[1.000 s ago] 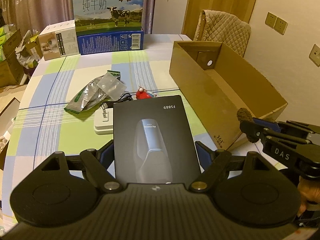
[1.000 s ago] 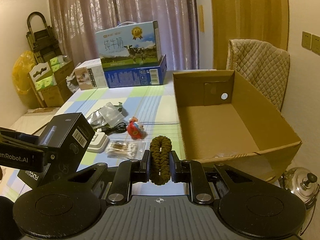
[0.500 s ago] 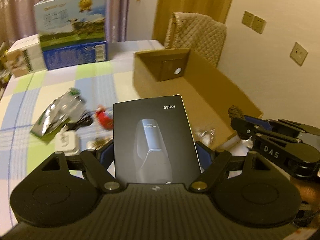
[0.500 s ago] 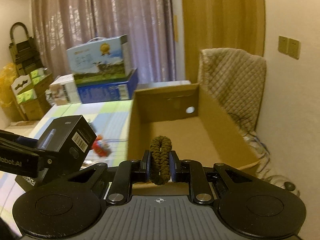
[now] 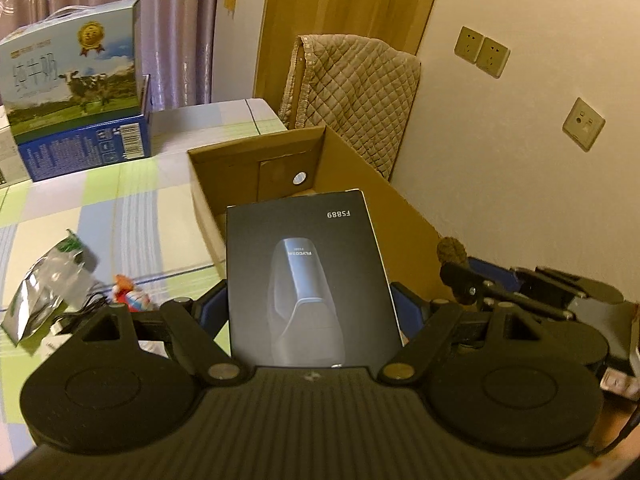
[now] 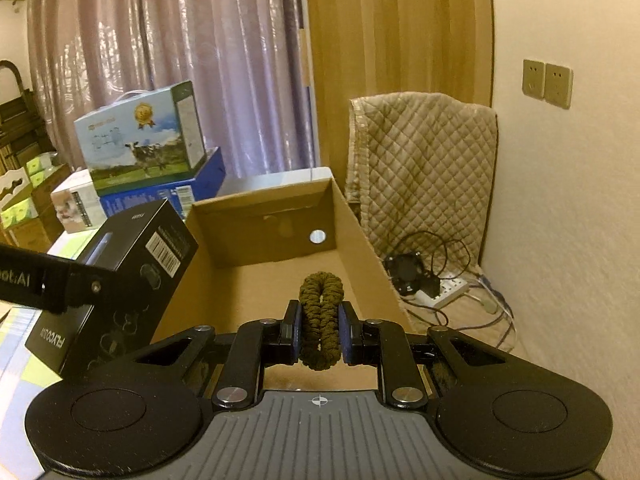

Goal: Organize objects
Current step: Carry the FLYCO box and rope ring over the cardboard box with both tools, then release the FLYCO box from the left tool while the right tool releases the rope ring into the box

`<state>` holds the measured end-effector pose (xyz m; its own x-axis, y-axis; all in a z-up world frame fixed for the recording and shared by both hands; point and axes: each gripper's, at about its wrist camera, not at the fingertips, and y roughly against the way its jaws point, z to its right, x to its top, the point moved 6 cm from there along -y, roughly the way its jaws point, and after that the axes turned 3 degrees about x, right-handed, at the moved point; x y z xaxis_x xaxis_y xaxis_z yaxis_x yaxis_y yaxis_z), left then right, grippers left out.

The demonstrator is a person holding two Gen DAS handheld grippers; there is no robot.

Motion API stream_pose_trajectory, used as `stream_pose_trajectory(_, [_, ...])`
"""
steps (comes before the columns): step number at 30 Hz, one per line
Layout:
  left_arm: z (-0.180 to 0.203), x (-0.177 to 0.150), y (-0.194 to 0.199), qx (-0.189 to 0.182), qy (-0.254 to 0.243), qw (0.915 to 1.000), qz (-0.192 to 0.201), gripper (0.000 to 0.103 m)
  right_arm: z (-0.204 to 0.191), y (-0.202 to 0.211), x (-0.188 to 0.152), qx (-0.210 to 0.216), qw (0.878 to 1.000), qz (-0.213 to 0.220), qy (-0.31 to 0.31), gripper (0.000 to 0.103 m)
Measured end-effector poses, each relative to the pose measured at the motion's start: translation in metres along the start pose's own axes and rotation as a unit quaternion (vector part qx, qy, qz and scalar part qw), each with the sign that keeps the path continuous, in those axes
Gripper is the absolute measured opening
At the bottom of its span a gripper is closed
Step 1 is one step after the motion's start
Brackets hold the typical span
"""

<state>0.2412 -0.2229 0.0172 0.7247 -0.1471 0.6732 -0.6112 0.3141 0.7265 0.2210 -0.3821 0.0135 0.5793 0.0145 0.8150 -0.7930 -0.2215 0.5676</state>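
Over the open cardboard box (image 6: 280, 280), whose visible floor looks bare, both claws hang w/ loads. Left gripper (image 5: 308, 304) clamps 1 black shaver box (image 5: 308, 280) upright by the box's near left wall; right gripper (image 6: 320, 332) pinches 1 brown scrunchie (image 6: 321, 312) above the interior. Far left on the table (image 5: 132, 216): 2 stacked milk cartons (image 5: 76, 92), 1 foil pouch (image 5: 48, 284), 1 red toy (image 5: 128, 296).

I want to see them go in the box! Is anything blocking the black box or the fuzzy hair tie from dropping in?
Nothing visible blocks them. The cardboard box is open on top and its floor looks bare. The hair tie hangs over it in the right hand-held gripper; the black box, in the left hand-held gripper, is near its rim.
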Motion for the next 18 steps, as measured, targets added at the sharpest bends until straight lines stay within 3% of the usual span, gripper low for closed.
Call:
stream_pose_trajectory(13, [0.016,0.014,-0.039,-0.013,-0.006,0.9999,-0.004,0.081,0.023,-0.022,-0.004,-0.004,1.0,-0.012,-0.015,0.016])
stream_pose_trajectory(18, [0.01,0.016,-0.041,0.002,-0.004,1.0,0.002,0.083,0.025,-0.022,-0.003,-0.004,1.0,-0.012,-0.019,0.016])
